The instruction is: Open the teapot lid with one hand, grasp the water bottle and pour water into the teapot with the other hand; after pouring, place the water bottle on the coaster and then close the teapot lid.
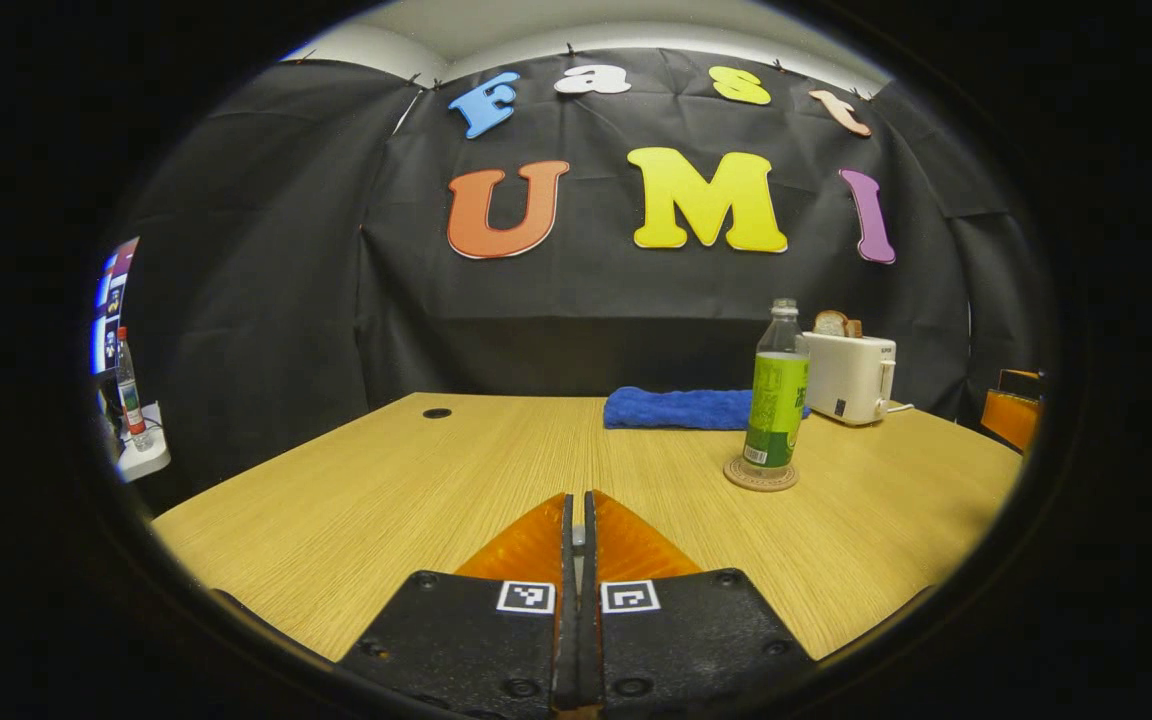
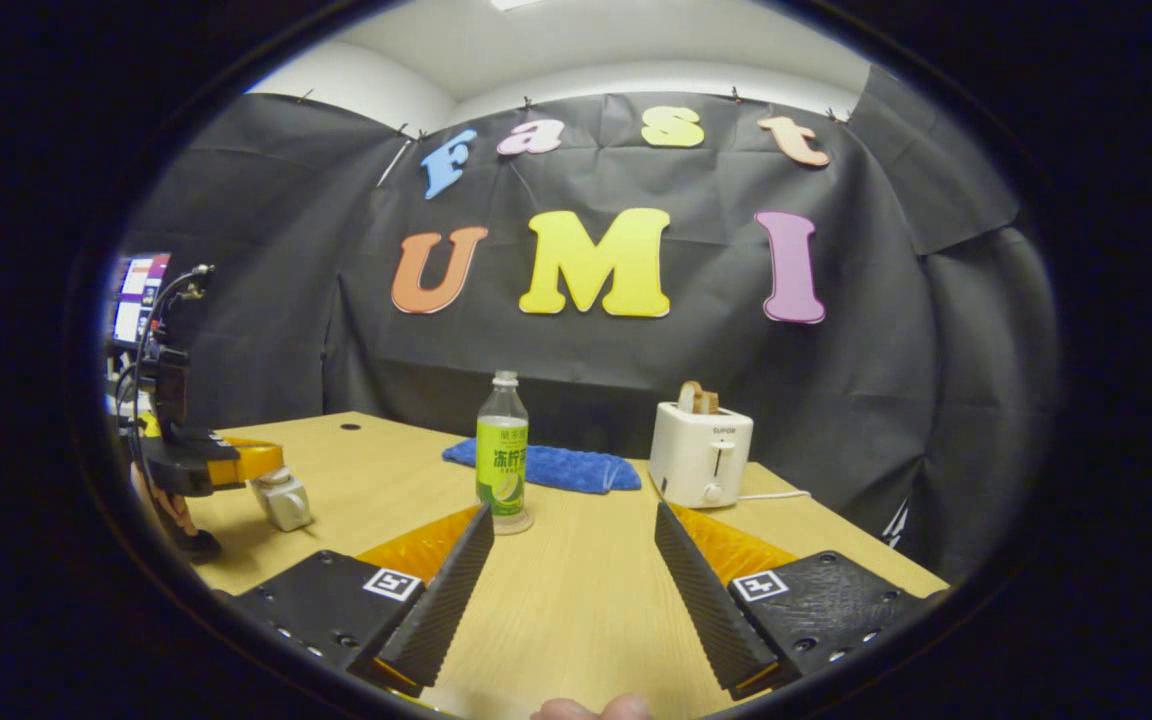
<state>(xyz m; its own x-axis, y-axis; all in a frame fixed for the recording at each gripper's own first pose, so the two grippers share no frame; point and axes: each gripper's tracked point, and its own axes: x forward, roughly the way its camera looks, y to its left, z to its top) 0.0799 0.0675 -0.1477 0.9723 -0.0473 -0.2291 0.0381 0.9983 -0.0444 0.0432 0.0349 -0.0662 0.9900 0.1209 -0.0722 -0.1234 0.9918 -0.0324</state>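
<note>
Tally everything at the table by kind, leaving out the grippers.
Water bottle: 1
Coaster: 1
Blue towel: 1
Toaster with bread: 1
Small white item, kind unclear: 1
Total: 5

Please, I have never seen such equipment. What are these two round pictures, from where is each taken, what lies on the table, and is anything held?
There is no robot here. A person holds a two-finger tool in each hand, and a camera rides on each one. The left gripper view looks along the left tool, whose fingers are closed together. The right gripper view looks along the right tool, which is open and holds nothing. On the wooden table there are a water bottle standing on a round coaster, a blue towel and a white toaster.
</note>
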